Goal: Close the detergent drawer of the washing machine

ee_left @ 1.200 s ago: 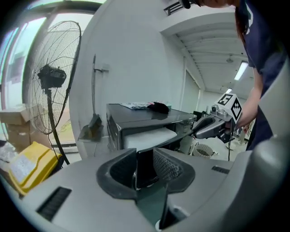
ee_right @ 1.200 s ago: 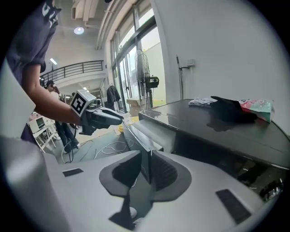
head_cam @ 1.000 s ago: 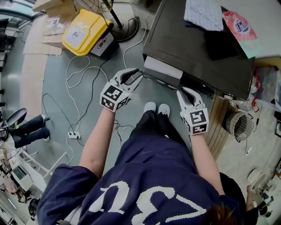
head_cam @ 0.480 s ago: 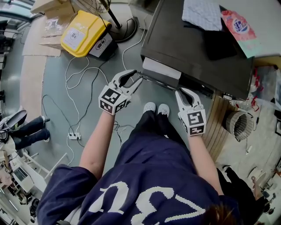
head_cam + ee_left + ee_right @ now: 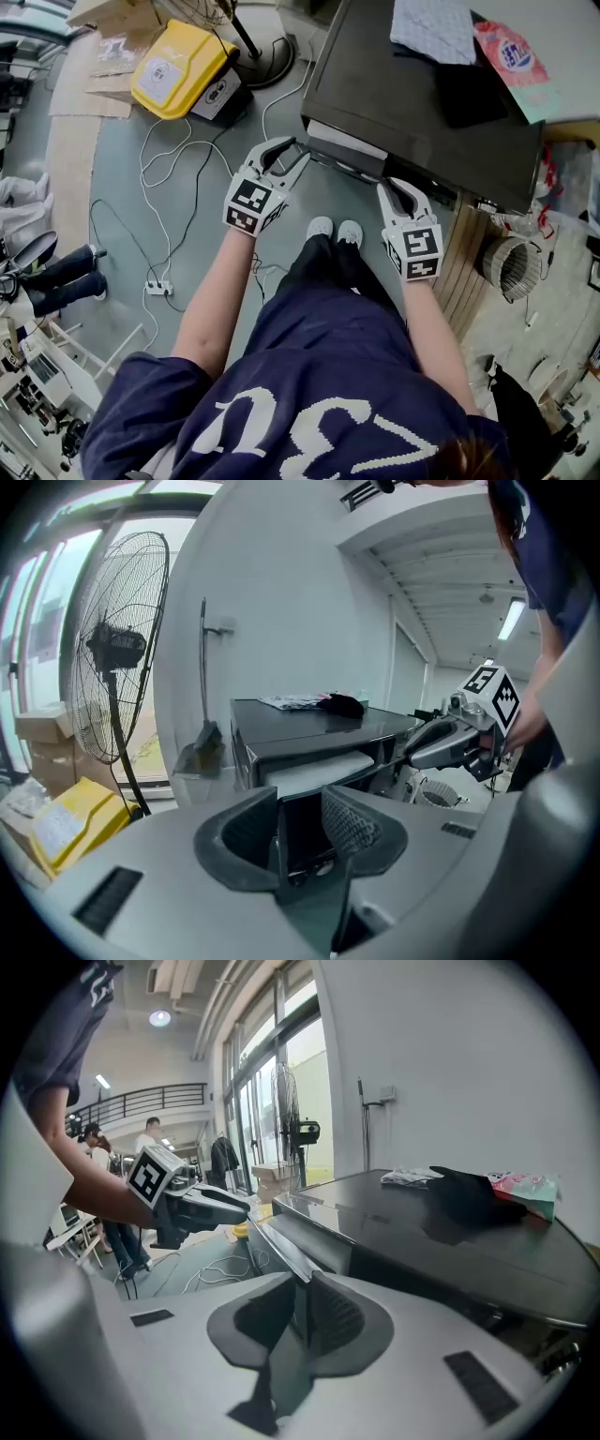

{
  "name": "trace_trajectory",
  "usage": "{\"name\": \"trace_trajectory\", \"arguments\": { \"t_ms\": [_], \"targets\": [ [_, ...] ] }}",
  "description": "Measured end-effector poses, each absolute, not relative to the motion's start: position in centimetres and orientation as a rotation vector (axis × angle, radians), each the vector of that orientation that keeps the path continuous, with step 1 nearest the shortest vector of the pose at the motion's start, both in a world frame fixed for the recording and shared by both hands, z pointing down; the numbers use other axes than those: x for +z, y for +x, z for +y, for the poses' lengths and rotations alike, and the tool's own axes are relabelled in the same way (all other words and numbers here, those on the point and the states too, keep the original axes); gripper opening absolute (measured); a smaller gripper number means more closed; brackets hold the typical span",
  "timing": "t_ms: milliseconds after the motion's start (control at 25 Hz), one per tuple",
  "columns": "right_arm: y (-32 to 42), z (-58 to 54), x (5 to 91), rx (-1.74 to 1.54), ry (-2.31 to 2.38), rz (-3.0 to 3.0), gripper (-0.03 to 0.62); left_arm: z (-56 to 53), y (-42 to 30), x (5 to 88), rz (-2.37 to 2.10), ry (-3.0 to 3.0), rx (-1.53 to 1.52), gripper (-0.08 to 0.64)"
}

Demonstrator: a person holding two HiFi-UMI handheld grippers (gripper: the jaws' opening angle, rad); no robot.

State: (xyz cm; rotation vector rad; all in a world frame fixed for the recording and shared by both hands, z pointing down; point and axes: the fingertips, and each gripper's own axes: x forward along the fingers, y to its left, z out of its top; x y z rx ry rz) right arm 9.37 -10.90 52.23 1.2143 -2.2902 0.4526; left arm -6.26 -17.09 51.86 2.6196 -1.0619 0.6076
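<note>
At the front of the dark washing machine (image 5: 422,103), the pale detergent drawer (image 5: 345,141) is still jutting from the top corner, seemingly less than a second ago. The left gripper (image 5: 298,150) is hovering just beside it, its jaws just having been spreading wide around nothing. The right gripper (image 5: 398,187) is sitting at the front edge with its jaws narrowly apart. A last push is probably remaining.

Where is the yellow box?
In the head view the yellow box sits on the floor at the upper left, next to the fan's base and left of the washing machine.
</note>
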Motion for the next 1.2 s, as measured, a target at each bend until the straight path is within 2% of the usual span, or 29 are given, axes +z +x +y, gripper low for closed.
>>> {"name": "trace_trajectory", "arguments": {
  "t_ms": [1200],
  "targets": [
    [10.1,-13.8,52.4,0.522,1.361,-2.254,0.075,-20.1,-5.7,52.1,-1.15,2.58,0.596,0.163]
  ]
}}
